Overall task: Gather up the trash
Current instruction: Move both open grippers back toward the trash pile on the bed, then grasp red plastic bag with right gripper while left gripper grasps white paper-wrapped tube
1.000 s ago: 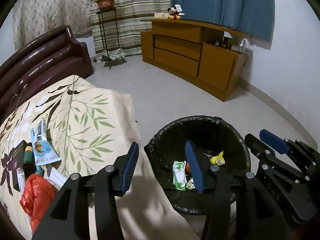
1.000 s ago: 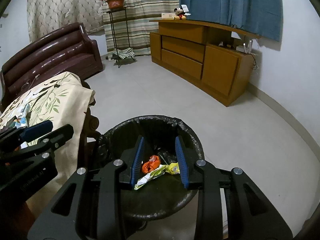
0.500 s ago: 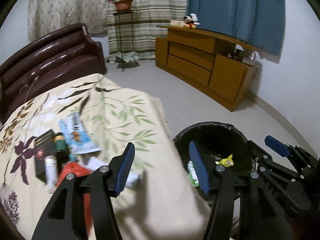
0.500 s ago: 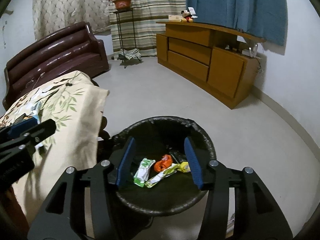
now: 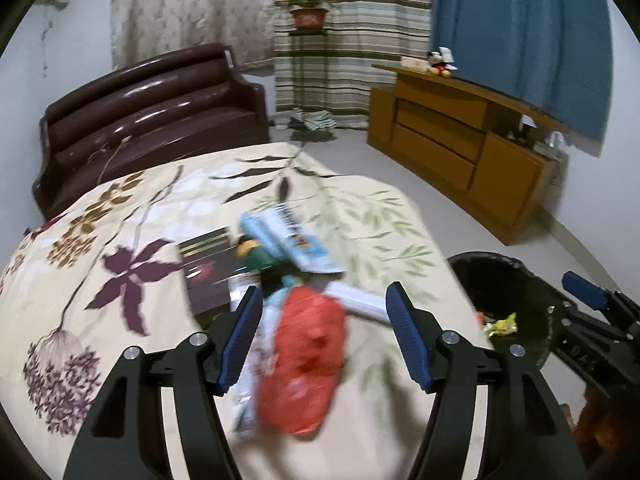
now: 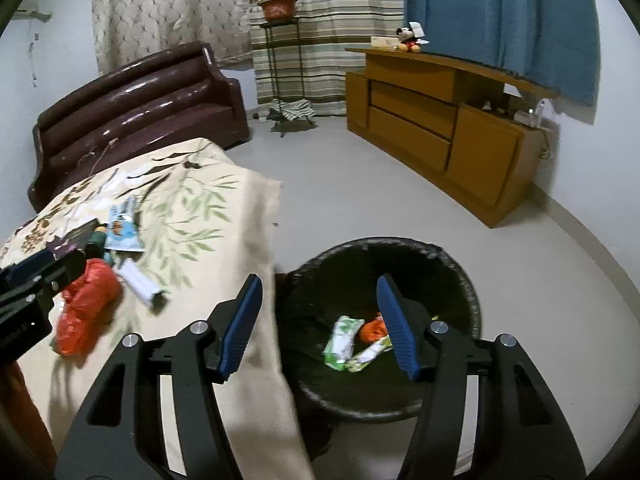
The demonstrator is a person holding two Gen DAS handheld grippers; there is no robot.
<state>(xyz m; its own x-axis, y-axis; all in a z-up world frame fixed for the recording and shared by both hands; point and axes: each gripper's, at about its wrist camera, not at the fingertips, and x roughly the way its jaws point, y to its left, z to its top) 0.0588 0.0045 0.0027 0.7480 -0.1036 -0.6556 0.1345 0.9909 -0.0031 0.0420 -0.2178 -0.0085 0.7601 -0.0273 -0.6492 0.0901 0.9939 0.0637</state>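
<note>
Left gripper [image 5: 322,328] above floral table cloth [image 5: 120,248], jaws apart and just been widening, nothing clamped; a crumpled red plastic bag [image 5: 308,356] lies on the cloth in the gap between the pads, untouched, image blurred there

Rest of trash pile at 12 o'clock from red bag: white stick-shaped wrapper [image 5: 360,303], light blue printed packet [image 5: 292,240], green bottle with yellow cap [image 5: 256,258], dark flat box [image 5: 210,270]

Right gripper [image 6: 320,320] over rim of black-lined bin [image 6: 460,276], jaws apart, just been widening, holding nothing; left pad over cloth edge, right pad over bin mouth

In bin: green-white wrapper [image 6: 342,340], orange scrap [image 6: 370,330], pale green wrapper [image 6: 370,356] beside it; yellow scrap [image 5: 502,325] seen from left wrist view

Bin stands on floor at 3 o'clock from table, just beside hanging cloth edge

Background at 12 o'clock: brown sofa [image 6: 136,108], wooden cabinet [image 6: 440,128], plant on stand [image 6: 276,4]
</note>
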